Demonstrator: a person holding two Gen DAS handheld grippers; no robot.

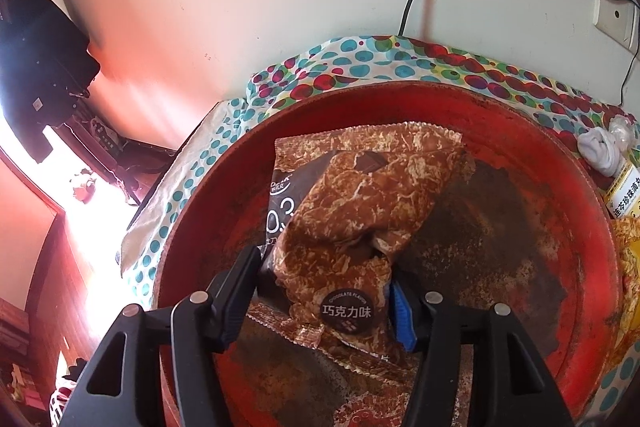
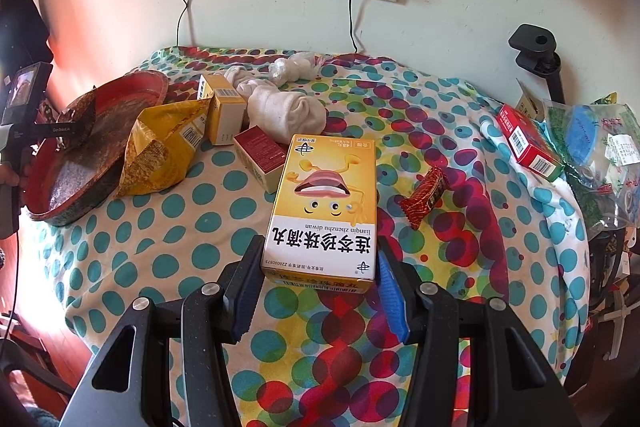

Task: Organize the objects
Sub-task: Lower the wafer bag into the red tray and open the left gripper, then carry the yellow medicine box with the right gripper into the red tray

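A brown chocolate-flavour snack packet (image 1: 352, 211) lies crumpled in the worn red round tray (image 1: 568, 227), over a second brown packet (image 1: 360, 139). My left gripper (image 1: 324, 279) is down in the tray, its fingers on either side of the packet's near end; I see no firm pinch, so it looks open. My right gripper (image 2: 320, 255) is shut on a yellow medicine box (image 2: 324, 199) with a cartoon mouth, holding it a little above the dotted cloth (image 2: 160, 267). The red tray (image 2: 100, 131) sits at the far left in the right wrist view.
Beside the tray lie a yellow snack bag (image 2: 160, 155), a small yellow box (image 2: 222, 115), a dark red box (image 2: 260, 151) and a white sock (image 2: 280, 107). A red candy (image 2: 426, 195), a red box (image 2: 528, 139) and a plastic bag (image 2: 592, 147) lie right. Cables hang on the wall behind.
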